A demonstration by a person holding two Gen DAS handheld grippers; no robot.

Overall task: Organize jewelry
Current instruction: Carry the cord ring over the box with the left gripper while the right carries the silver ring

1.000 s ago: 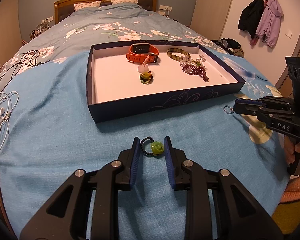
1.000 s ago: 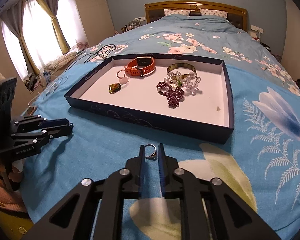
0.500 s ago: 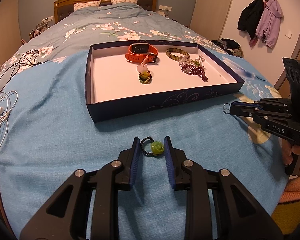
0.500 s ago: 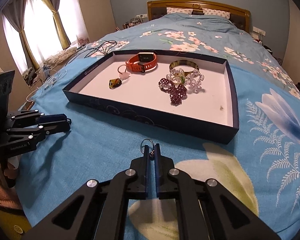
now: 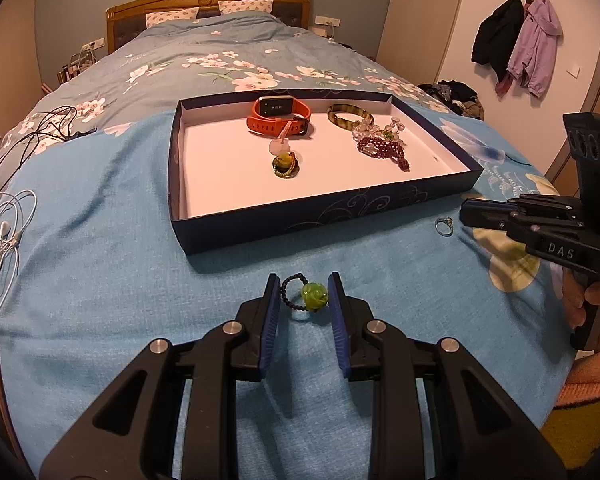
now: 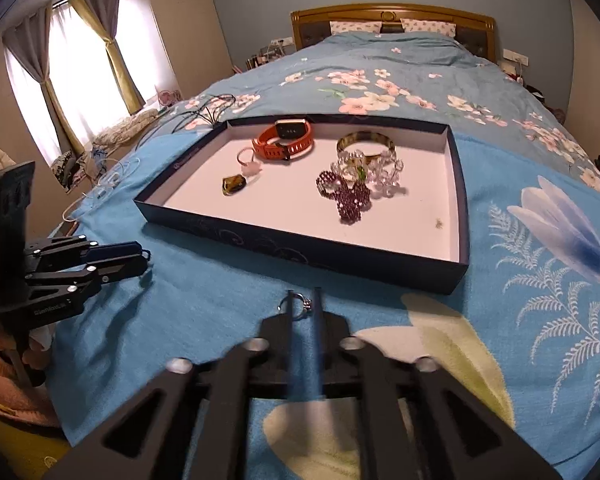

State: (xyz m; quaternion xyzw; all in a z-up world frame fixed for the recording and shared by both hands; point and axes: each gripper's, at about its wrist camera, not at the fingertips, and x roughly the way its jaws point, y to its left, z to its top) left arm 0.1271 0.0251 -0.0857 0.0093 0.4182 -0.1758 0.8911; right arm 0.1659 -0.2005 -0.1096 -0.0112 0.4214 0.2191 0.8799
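Note:
A navy box lid [image 5: 324,216] [image 6: 300,246] on the blue bedspread holds an orange watch [image 5: 278,116], a bangle [image 5: 348,116], bead bracelets [image 5: 382,144] and two rings [image 5: 286,164]. My left gripper [image 5: 304,300] is open, its jaws on either side of a black bead ring with a green rose [image 5: 314,297] lying on the cloth. My right gripper [image 6: 302,312] is open a little; a silver ring [image 6: 298,306] [image 5: 444,226] lies on the cloth at its tips, just in front of the lid's near wall.
White and black cables [image 5: 4,216] lie on the bed at the left. The bed's headboard [image 5: 208,0] is at the back. Coats [image 5: 516,40] hang on the wall at the right. The bed edge is close behind both grippers.
My right gripper shut on the silver ring half a second ago and has now opened and drawn back; the ring lies on the cloth. My left gripper stays open around the green rose ring.

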